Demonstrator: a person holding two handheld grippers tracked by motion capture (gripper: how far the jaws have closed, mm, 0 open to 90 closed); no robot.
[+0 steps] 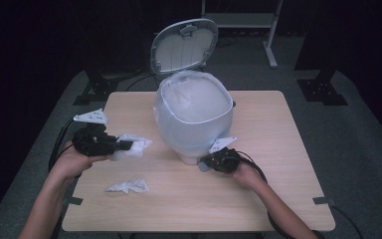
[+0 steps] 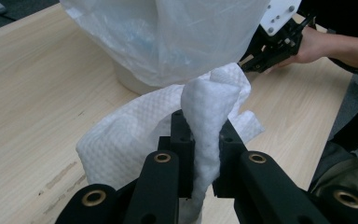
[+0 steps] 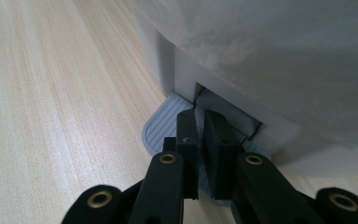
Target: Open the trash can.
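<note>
A white pedal bin (image 1: 194,114) lined with a clear plastic bag (image 2: 168,37) stands mid-table, its lid (image 1: 184,45) tipped up and back. My left gripper (image 1: 128,145) is shut on a crumpled white paper towel (image 1: 138,146), held off the table left of the bin. In the left gripper view the towel (image 2: 209,107) stands pinched between the jaws of that gripper (image 2: 203,135). My right gripper (image 1: 205,162) is shut with nothing between its jaws. Its tips (image 3: 200,126) rest on the grey ribbed pedal (image 3: 163,126) at the bin's foot (image 3: 168,65).
A second crumpled paper towel (image 1: 128,186) lies on the wooden table (image 1: 278,199) near the front left. A white metal stand (image 1: 271,45) is on the dark floor behind the table. The bag hangs over the bin's rim and sides.
</note>
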